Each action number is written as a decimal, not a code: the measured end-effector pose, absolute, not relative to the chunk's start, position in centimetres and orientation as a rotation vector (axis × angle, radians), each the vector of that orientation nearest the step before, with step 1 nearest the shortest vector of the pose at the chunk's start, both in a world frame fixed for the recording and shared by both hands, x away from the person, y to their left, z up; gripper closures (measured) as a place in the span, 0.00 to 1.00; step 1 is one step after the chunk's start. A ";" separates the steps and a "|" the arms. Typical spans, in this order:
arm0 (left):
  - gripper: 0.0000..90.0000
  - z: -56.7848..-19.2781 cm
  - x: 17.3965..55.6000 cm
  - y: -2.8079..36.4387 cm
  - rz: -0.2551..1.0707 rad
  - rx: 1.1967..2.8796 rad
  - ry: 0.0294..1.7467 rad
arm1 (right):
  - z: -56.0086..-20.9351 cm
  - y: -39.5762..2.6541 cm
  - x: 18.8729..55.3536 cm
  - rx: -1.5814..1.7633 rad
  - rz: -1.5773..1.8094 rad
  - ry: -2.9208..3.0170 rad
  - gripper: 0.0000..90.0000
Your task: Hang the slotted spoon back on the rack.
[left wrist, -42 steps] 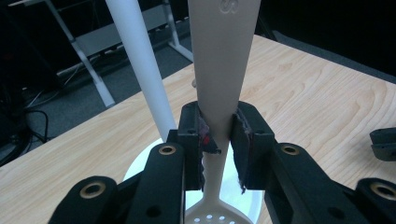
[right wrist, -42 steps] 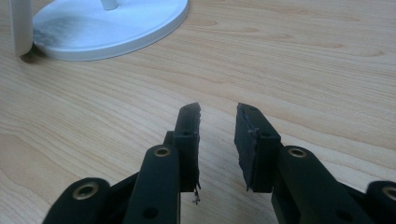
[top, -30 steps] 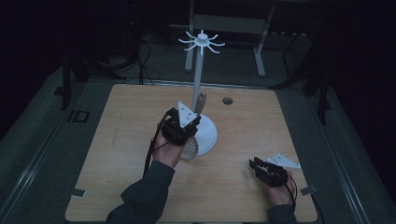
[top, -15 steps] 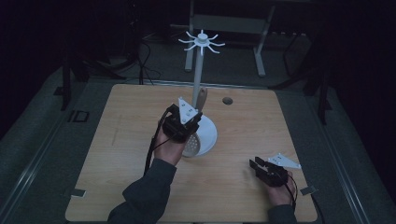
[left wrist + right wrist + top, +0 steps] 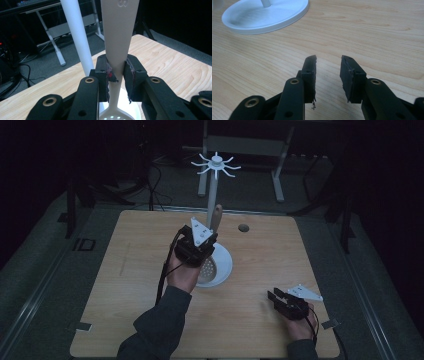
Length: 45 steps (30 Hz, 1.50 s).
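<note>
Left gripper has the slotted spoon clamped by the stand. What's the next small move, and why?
Probably lift it straight up along the pole. The left gripper is shut on the slotted spoon, whose perforated head sits low by the stand's base, while the hooks are at the top of the pole. The right gripper is open and apart on the table.

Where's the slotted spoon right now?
The slotted spoon is clamped upright in the left gripper near the table's middle, its holed bowl down over the stand's white base, beside the white pole.
</note>
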State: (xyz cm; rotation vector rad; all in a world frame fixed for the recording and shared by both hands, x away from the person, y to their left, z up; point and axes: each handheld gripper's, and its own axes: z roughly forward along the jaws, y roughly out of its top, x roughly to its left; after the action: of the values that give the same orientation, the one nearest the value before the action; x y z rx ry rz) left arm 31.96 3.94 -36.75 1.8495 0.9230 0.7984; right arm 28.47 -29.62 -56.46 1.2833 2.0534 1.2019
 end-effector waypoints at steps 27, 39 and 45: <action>0.83 -34.8 32.6 4.0 0.840 1.779 0.968 | -56.5 -29.7 28.5 1.283 1.201 2.054 0.73; 0.83 -33.8 32.9 4.1 0.855 1.752 0.989 | -56.5 -29.7 28.5 1.282 1.202 2.054 0.73; 0.83 -33.4 33.1 4.1 0.862 1.747 0.994 | -56.5 -29.6 28.5 1.283 1.204 2.056 0.73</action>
State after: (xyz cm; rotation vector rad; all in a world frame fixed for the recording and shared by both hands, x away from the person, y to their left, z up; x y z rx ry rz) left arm 33.08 4.14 -33.38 1.7467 0.9944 0.8621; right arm 28.48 -29.63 -56.48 1.2830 2.0557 1.2045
